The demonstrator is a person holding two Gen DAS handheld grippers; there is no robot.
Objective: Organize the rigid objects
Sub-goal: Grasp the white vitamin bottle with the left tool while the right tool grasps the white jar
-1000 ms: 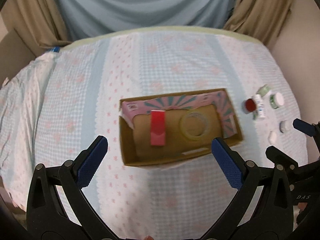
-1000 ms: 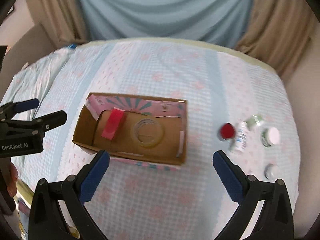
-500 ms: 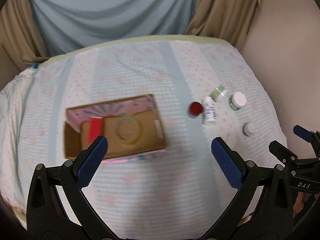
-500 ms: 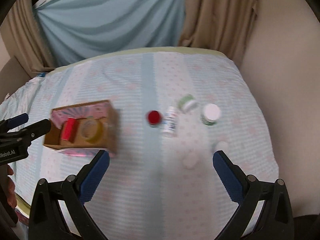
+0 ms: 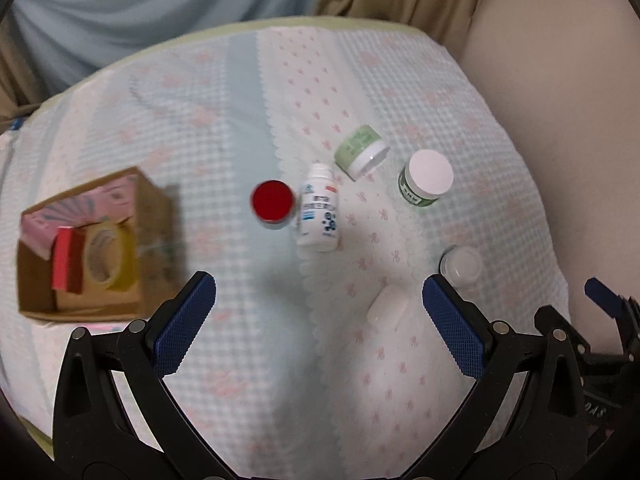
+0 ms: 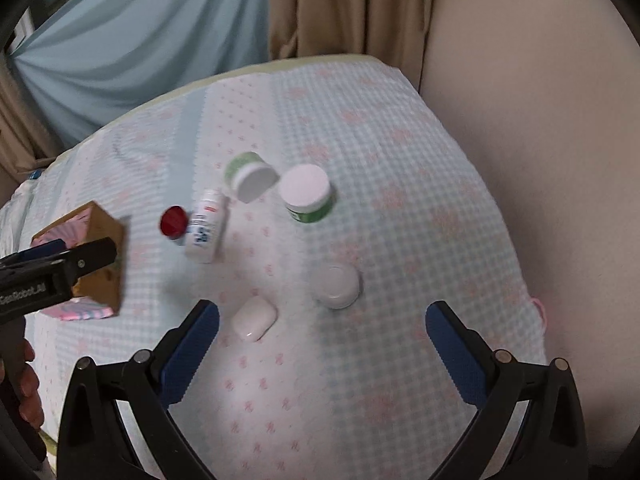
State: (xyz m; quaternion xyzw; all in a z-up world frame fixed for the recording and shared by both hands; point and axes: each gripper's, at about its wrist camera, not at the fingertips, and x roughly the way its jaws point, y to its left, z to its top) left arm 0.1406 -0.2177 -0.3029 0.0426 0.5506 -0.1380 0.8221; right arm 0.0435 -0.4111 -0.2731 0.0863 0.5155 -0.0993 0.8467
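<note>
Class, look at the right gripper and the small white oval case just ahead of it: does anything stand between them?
Nothing visible does. The white oval case lies on the cloth just beyond the open right gripper, with only bare cloth between.

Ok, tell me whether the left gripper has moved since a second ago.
Yes. The left gripper swung right: the cardboard box, earlier centred, now sits far left.
</note>
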